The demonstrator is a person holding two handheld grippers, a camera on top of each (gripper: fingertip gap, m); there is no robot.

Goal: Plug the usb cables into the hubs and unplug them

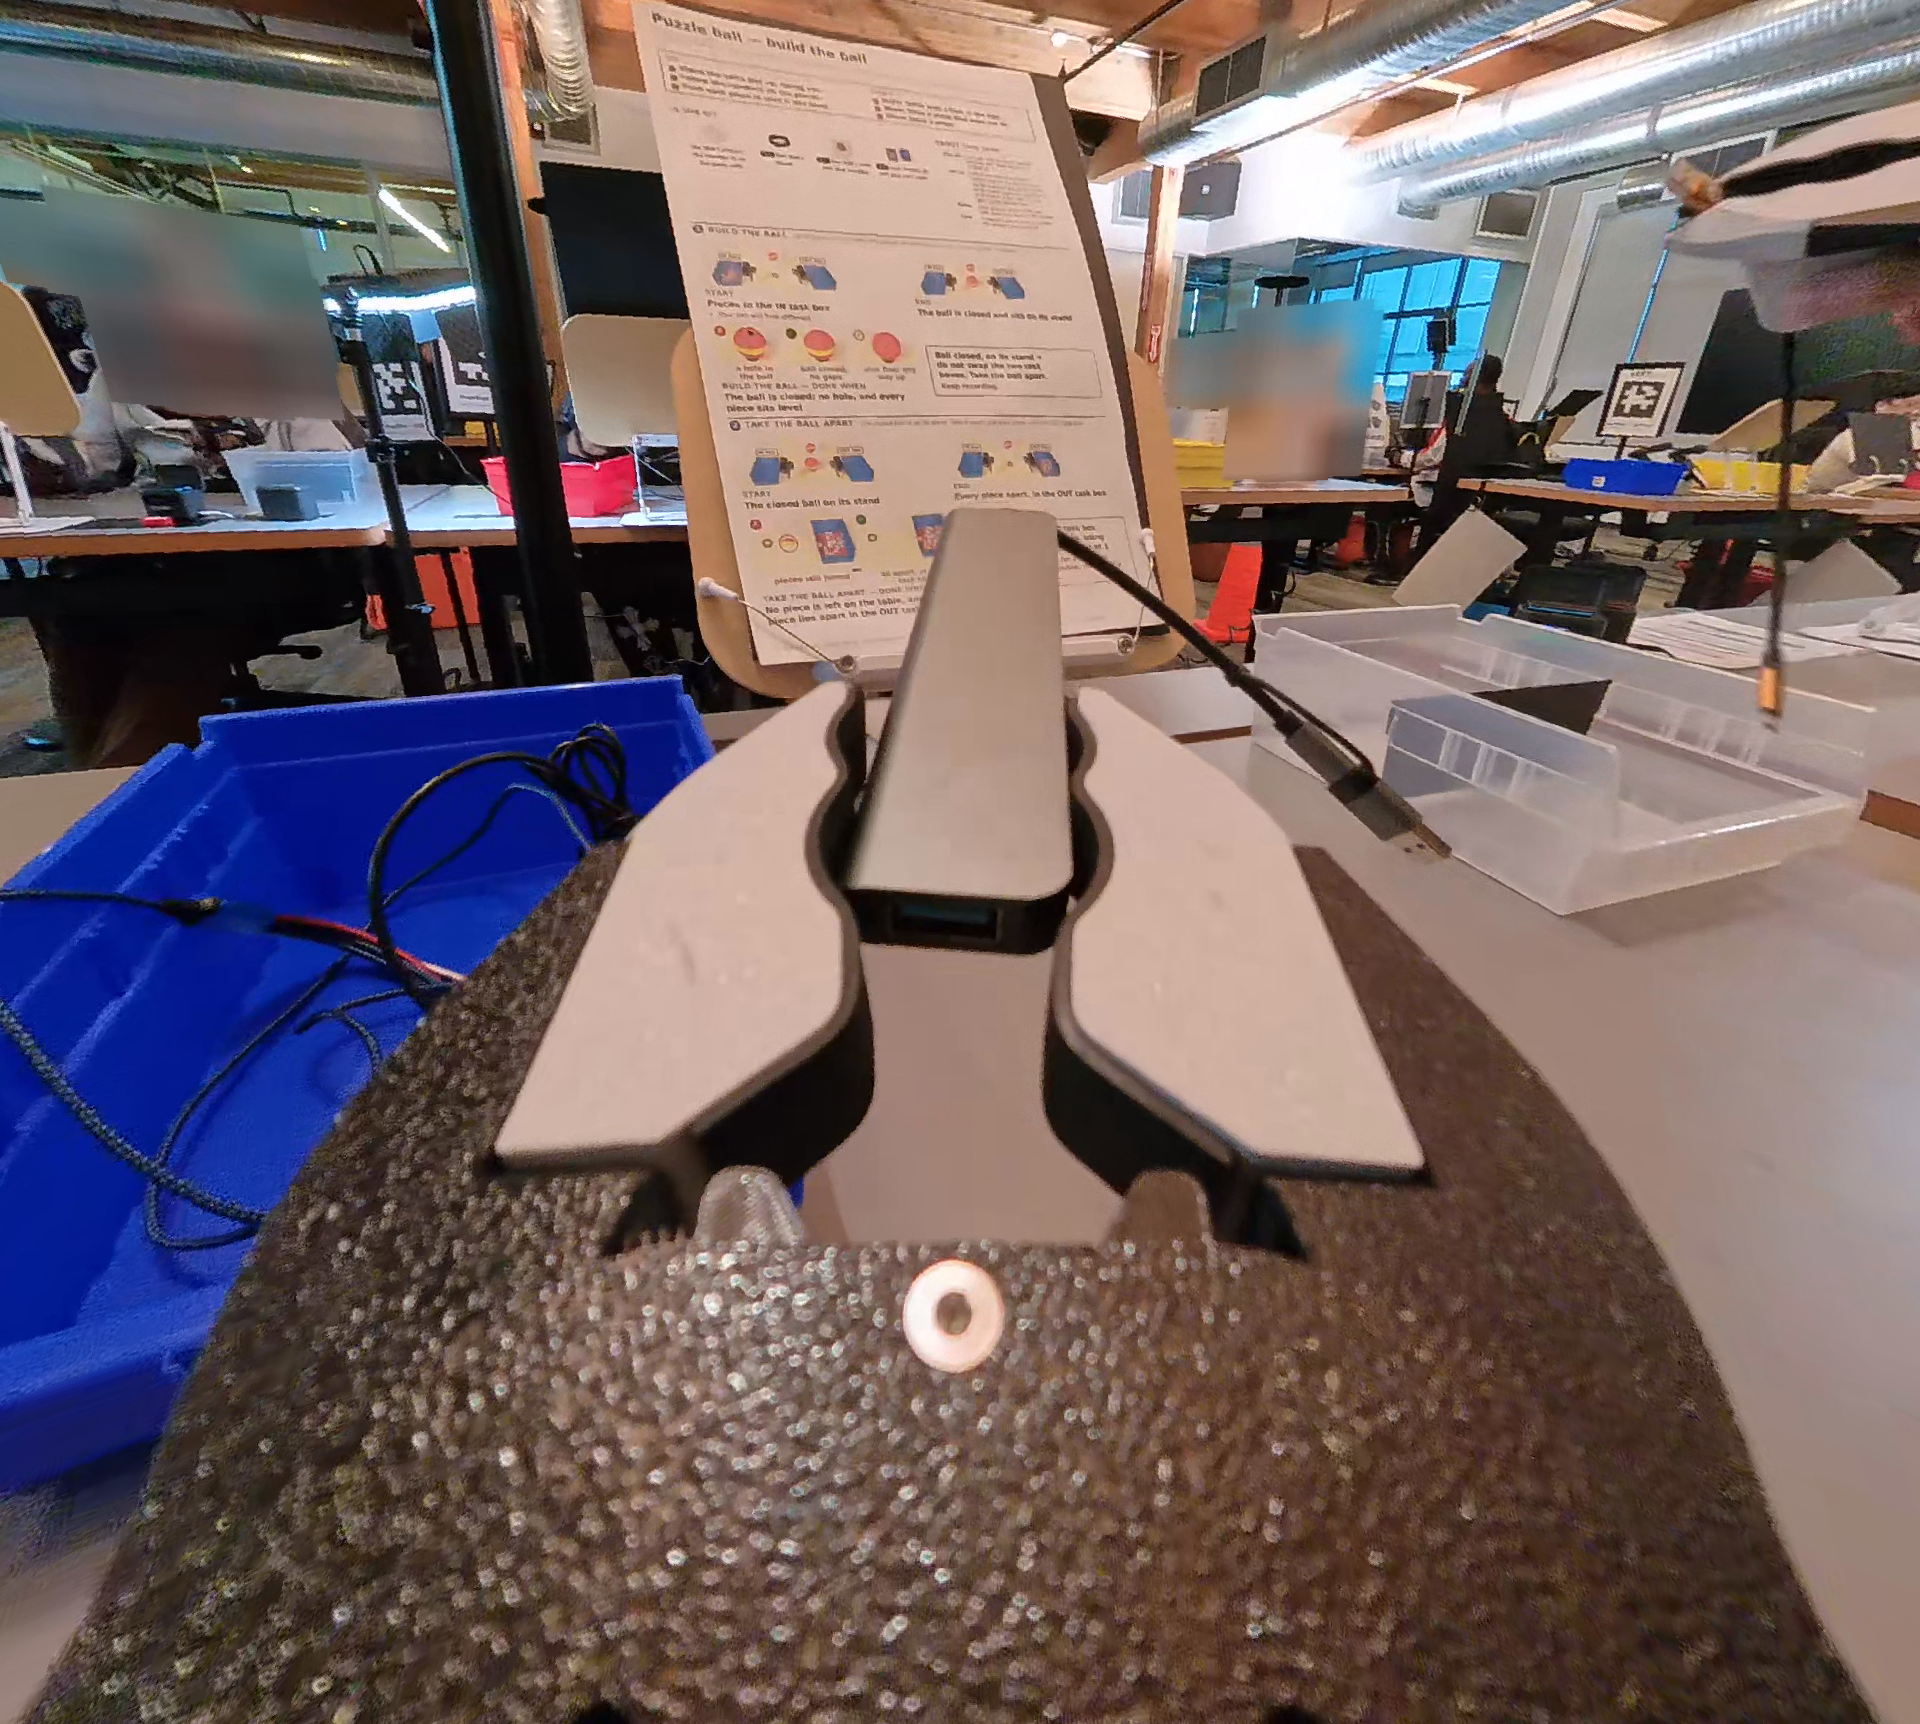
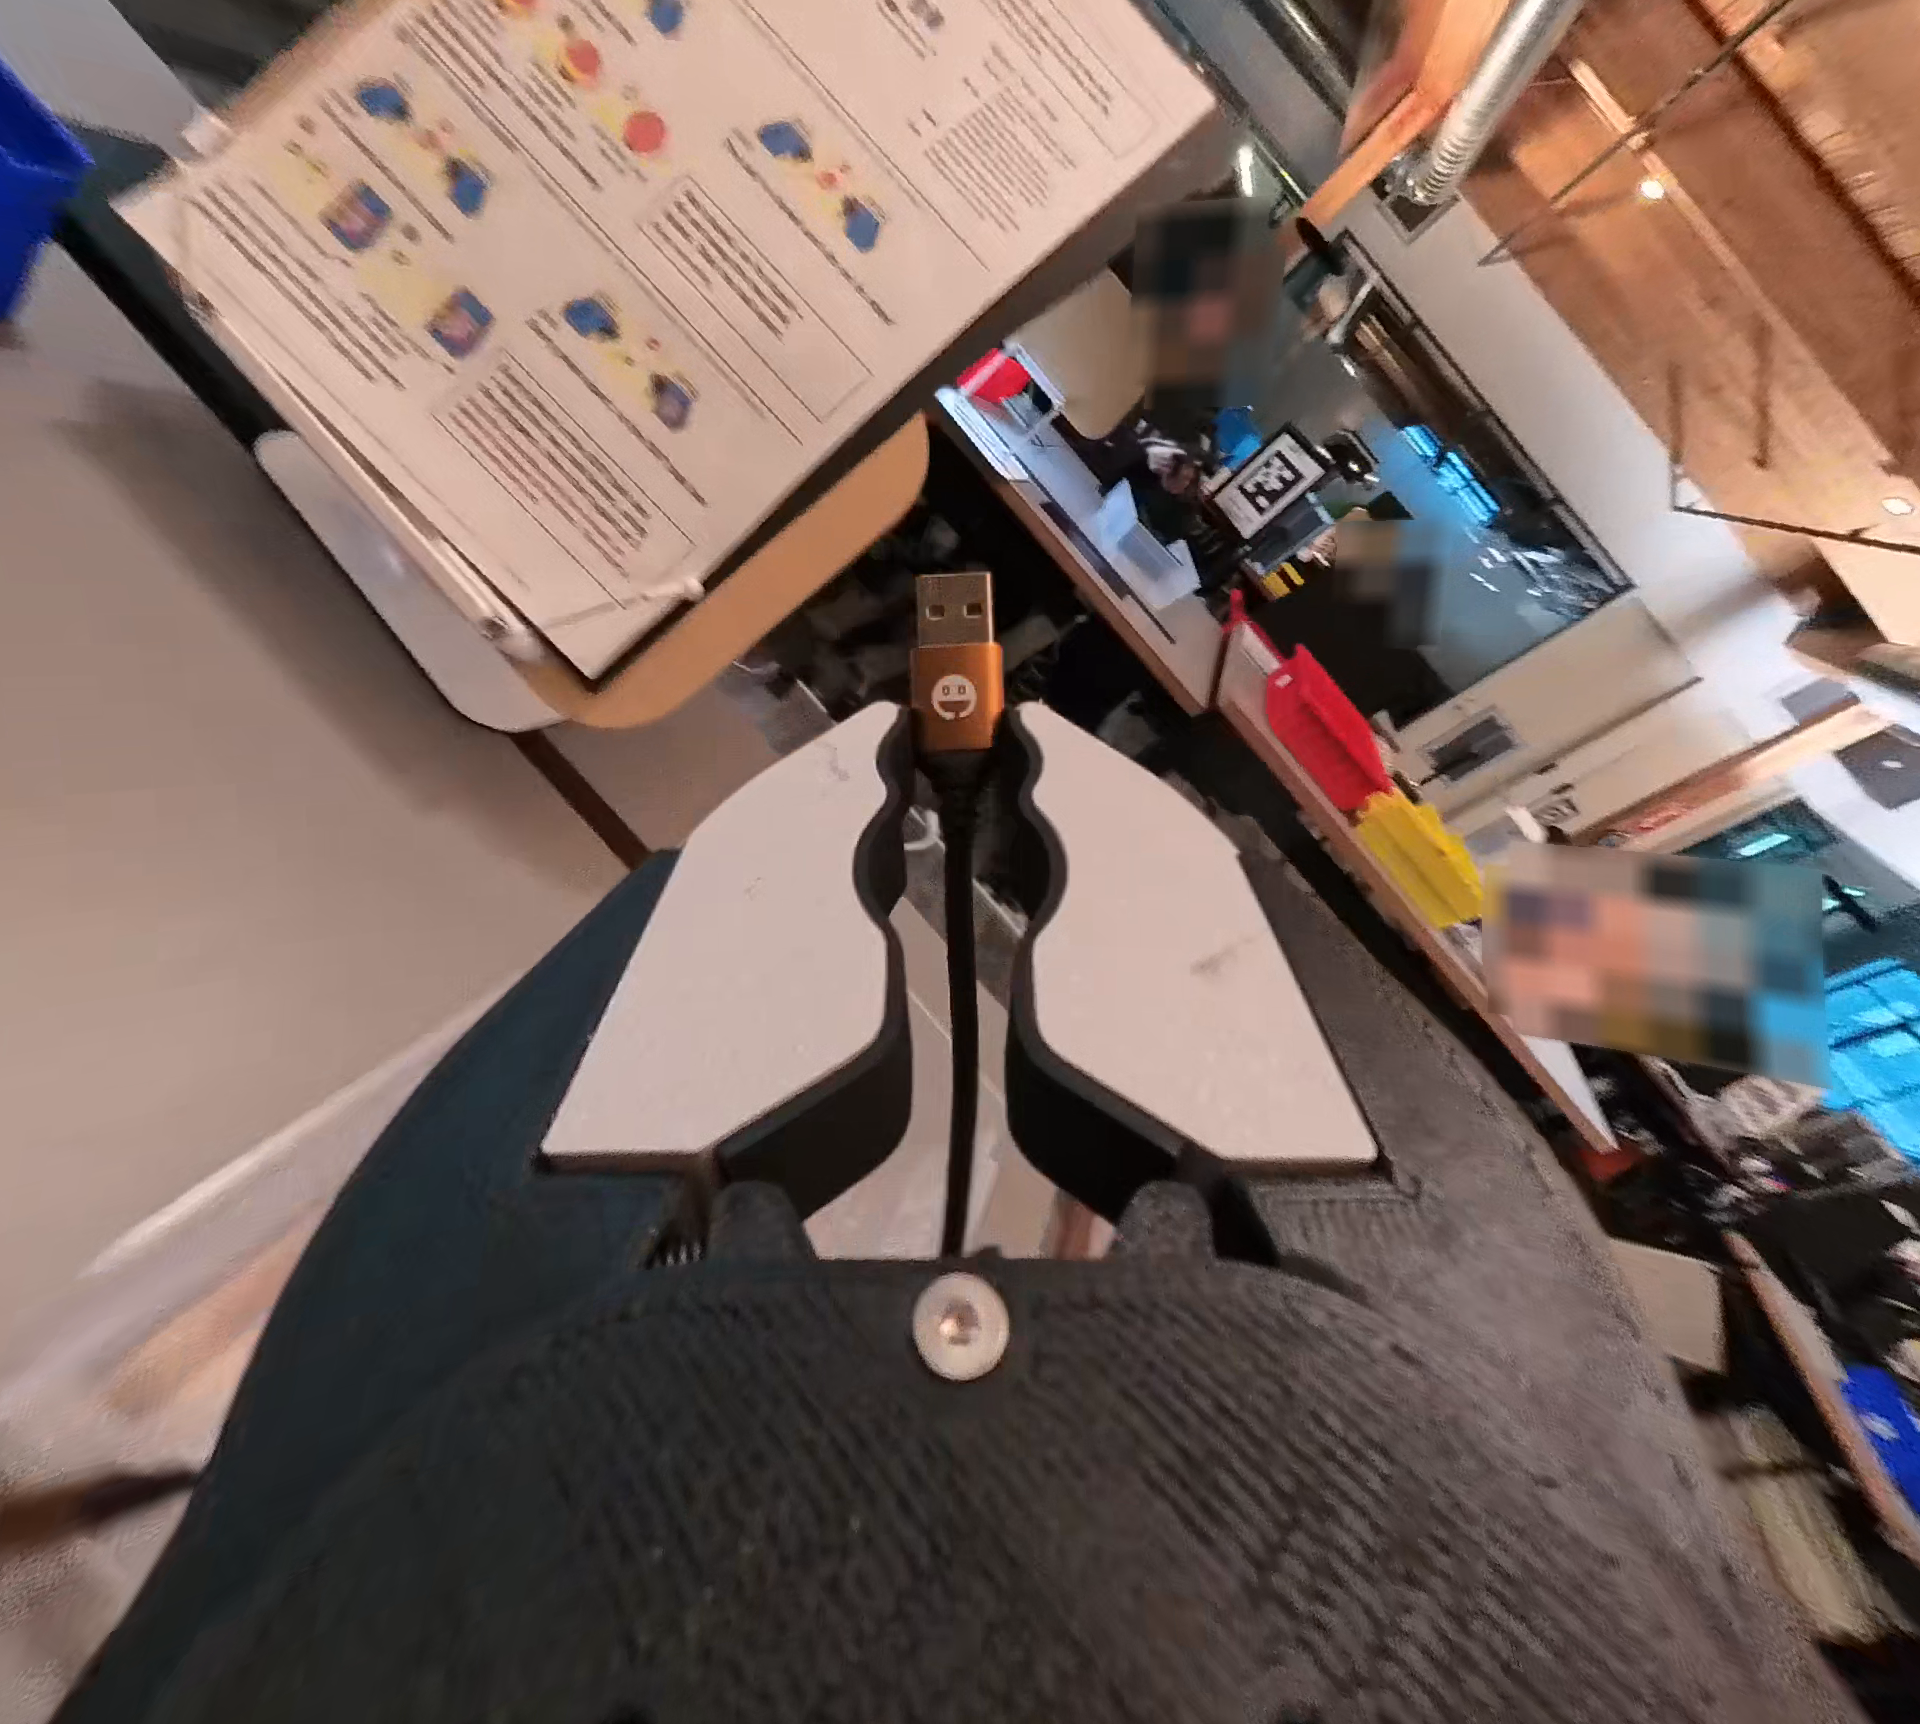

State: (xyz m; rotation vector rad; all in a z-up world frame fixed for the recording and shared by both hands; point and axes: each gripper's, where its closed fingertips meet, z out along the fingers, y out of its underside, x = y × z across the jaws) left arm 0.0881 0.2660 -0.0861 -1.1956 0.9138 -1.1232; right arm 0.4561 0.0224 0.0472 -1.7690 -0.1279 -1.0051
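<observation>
My left gripper (image 1: 961, 718) is shut on a grey USB hub (image 1: 971, 698), held above the table with its far end tilted up. A blue USB port (image 1: 940, 921) on its near end faces me. The hub's own black lead ends in a grey plug (image 1: 1371, 796) that hangs at the right. My right gripper (image 2: 954, 718) is shut on a black braided USB cable just behind its orange plug (image 2: 956, 672); the metal tip points away. The right gripper (image 1: 1808, 220) also shows at the upper right of the left wrist view, with an orange cable end (image 1: 1769, 687) dangling below it.
A blue bin (image 1: 208, 947) at the left holds several loose cables. A clear plastic tray (image 1: 1558, 760) lies at the right. A printed instruction sheet on a stand (image 1: 894, 344) rises behind the hub; it also shows in the right wrist view (image 2: 665, 178). The table (image 1: 1662, 1103) is grey. One gripper's finger ends stand about 45 cm off the other's.
</observation>
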